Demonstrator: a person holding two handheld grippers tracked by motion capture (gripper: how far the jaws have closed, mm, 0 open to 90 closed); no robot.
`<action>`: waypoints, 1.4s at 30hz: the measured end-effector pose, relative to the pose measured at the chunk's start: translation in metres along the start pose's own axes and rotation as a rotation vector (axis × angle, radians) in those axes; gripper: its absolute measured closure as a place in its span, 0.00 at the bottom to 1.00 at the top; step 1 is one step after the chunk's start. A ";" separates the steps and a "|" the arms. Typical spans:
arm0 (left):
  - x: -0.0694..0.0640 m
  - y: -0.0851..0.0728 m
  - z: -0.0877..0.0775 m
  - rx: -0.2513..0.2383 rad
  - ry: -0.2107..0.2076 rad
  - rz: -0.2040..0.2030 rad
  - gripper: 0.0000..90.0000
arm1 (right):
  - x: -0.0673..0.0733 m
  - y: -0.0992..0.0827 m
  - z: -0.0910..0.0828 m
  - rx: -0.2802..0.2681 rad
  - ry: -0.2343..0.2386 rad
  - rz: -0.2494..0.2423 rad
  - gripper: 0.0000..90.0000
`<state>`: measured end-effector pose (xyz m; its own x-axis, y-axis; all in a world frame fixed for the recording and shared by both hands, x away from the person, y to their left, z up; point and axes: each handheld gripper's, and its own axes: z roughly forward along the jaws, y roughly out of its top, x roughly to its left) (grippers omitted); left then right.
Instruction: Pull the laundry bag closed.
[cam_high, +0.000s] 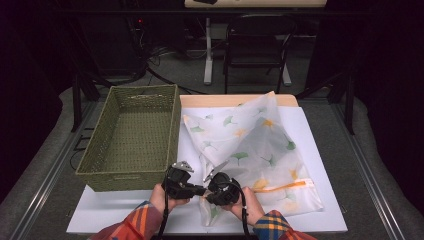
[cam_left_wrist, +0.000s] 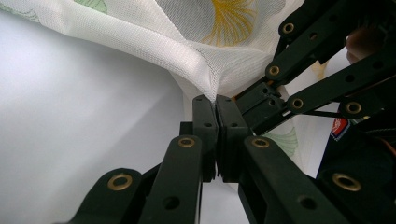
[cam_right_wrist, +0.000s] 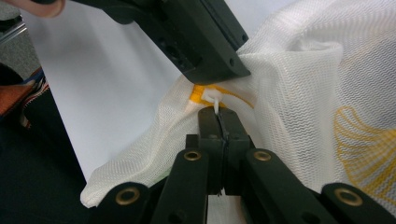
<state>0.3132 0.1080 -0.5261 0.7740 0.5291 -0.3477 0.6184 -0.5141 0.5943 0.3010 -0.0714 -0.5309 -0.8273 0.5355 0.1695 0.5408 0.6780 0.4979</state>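
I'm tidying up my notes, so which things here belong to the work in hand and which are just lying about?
In use: mesh laundry bag; its white zip pull, pinched by the right tool; left tool, clamped on the mesh.
Lying about: wicker basket; chair.

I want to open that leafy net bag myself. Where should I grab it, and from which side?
Grab the small white zipper pull at the orange zipper's end, on the mesh bag's near edge. It sticks out like a tab, so closed jaws fit it. Come from the near side, as the right gripper does, shut on the pull. The left gripper pinches the mesh beside it to steady the bag.
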 end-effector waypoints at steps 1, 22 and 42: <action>0.000 0.000 0.000 -0.001 -0.001 0.002 0.99 | 0.000 0.000 0.000 -0.001 -0.002 0.001 1.00; -0.002 0.001 -0.006 -0.027 0.007 0.018 0.99 | -0.014 -0.005 -0.010 -0.032 -0.036 0.053 1.00; 0.005 -0.001 -0.012 -0.025 0.019 0.007 0.99 | -0.034 -0.018 -0.020 -0.045 -0.084 0.107 1.00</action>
<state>0.3146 0.1189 -0.5193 0.7757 0.5380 -0.3299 0.6090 -0.5008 0.6151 0.3162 -0.1115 -0.5287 -0.7487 0.6451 0.1528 0.6165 0.5926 0.5184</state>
